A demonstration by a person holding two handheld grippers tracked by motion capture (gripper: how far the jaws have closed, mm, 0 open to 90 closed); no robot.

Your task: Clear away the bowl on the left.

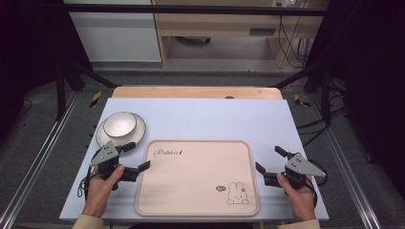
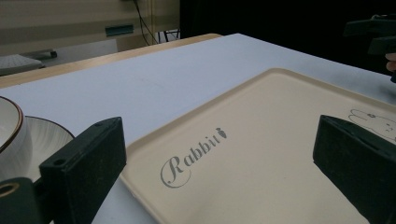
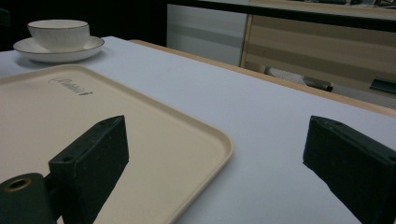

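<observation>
A: As the table (image 1: 200, 114) is lying under the high camera, how many things are sitting on it?

B: One tray (image 1: 197, 177), one bowl (image 1: 119, 124) and one saucer (image 1: 139, 133). The bowl is sitting in the saucer at the far left, just beyond the tray's far left corner. The tray is lying near the front edge, carrying a rabbit drawing (image 1: 237, 193) at its near right.

A: And the two grippers?

B: The left gripper (image 1: 135, 156) is hovering at the tray's left edge, jaws spread wide, holding nothing, with the bowl just beyond it. The right gripper (image 1: 270, 159) is hovering just beside the tray's right edge, jaws also wide and gripping nothing.
</observation>
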